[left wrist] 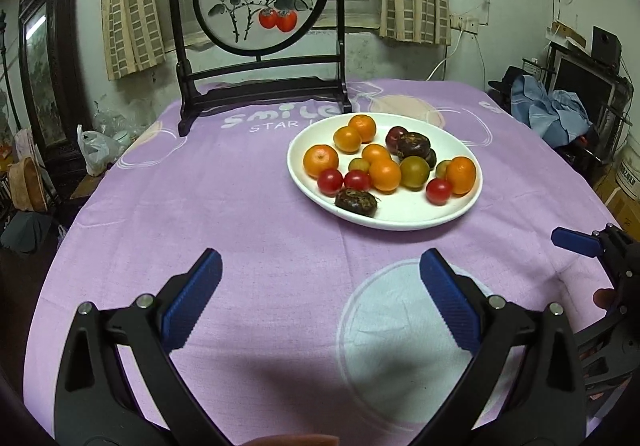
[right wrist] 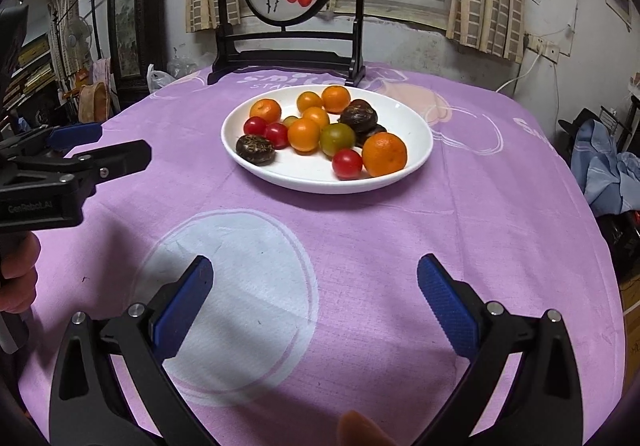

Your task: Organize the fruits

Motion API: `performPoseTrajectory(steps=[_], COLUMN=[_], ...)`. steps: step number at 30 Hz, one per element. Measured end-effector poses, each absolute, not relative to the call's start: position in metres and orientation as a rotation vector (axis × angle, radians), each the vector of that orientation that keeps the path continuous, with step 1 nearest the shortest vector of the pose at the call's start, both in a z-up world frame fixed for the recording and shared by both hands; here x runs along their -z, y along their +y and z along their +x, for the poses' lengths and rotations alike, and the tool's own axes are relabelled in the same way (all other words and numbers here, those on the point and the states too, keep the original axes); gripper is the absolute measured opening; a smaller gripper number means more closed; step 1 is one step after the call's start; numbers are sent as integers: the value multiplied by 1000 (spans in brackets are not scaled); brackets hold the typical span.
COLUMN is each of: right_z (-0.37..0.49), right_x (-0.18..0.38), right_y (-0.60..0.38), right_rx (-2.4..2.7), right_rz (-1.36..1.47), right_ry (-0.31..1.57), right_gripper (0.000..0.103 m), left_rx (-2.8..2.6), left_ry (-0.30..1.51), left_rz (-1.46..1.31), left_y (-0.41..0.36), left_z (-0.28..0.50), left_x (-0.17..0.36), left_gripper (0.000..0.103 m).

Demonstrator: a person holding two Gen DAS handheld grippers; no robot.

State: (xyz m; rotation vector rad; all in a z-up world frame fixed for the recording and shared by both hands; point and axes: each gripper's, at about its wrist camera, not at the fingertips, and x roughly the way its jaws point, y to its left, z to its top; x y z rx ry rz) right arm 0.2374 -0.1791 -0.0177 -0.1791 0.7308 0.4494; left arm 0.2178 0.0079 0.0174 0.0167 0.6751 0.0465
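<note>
Left wrist view: left gripper [left wrist: 320,270] and right gripper [right wrist: 314,278] fingers spread apart, empty; fruit-filled plate [left wrist: 404,215] ahead.

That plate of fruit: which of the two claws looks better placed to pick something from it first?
Probably the right gripper. In its view the plate sits almost straight ahead; the left gripper sees it off to its right. Both are open, empty and short of the plate.
</note>
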Motion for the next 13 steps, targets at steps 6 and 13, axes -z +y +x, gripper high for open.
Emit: performPoseTrajectory(steps=[6, 13], right_z=[240, 243], right_x=[18, 19], right_y=[-184, -189], right_rx=[-432, -417], right_rz=[-151, -130], right_ry=[740, 752], right_gripper=[102, 102], left_rx=[-50, -53], left_ry=[674, 669], left_rz=[18, 30], left_y=[9, 7], left_z=[219, 219], left_x=[-18, -17], left_gripper=[101, 101])
